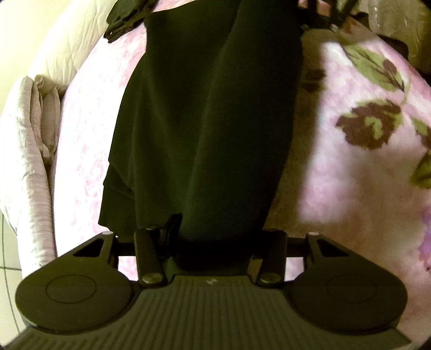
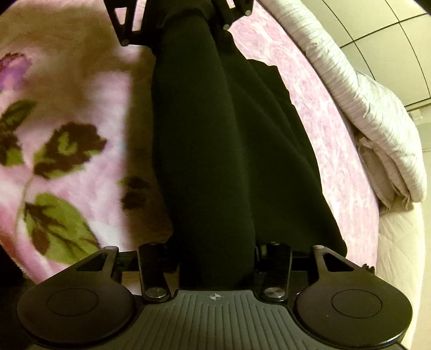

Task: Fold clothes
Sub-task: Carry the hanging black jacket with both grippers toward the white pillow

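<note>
Pink floral fleece blanket (image 1: 363, 113) lies beneath; the long black knit garment (image 1: 210, 121) is bunched between both grippers' jaws, left gripper (image 1: 212, 242) and right gripper (image 2: 215, 258), though whether the pads press cannot be told; both ends should be lowered evenly.

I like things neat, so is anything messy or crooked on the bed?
Yes, a little. The long black garment lies stretched between both grippers, but one layer sticks out past its edge on the pink sheet side, so the fold is uneven. Another dark garment lies crumpled at the far end.

Each black gripper (image 1: 212, 237) (image 2: 215, 250) has a ribbed grey base, round side discs and silver screws.
</note>
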Demonstrator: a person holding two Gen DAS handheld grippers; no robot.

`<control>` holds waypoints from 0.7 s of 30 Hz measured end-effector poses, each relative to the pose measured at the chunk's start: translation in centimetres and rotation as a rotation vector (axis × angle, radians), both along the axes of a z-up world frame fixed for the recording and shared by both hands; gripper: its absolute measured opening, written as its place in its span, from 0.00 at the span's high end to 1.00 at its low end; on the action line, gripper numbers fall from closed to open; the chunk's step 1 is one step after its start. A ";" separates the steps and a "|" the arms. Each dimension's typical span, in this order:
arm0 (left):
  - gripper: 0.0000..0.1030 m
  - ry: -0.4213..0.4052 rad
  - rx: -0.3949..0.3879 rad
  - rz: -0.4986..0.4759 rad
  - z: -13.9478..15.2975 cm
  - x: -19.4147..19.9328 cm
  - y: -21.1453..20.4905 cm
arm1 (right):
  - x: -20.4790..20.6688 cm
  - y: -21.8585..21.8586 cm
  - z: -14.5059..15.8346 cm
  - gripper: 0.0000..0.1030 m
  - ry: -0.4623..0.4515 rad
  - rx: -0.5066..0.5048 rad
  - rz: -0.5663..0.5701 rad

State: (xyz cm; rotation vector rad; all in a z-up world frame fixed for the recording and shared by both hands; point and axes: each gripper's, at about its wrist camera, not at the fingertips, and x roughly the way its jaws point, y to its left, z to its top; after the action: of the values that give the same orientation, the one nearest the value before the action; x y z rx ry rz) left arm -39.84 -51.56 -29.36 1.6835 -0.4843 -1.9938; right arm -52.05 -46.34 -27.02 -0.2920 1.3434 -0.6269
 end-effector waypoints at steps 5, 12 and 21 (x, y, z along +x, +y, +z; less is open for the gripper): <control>0.64 -0.034 0.050 0.021 1.6 -0.7 -0.7 | -0.6 -1.7 2.8 0.72 -0.036 0.070 -0.008; 0.67 -0.042 0.050 0.036 9.2 -1.9 -1.3 | -2.0 -3.8 10.7 0.73 -0.069 0.058 0.030; 0.68 0.026 0.083 0.109 16.4 -4.2 -0.4 | -4.4 -3.3 18.6 0.74 -0.058 0.100 0.053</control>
State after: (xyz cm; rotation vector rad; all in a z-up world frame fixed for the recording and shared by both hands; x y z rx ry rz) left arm -44.04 -51.95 -12.94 1.6937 -0.2979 -1.9783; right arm -56.46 -49.67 -8.41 -0.2260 1.3031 -0.5187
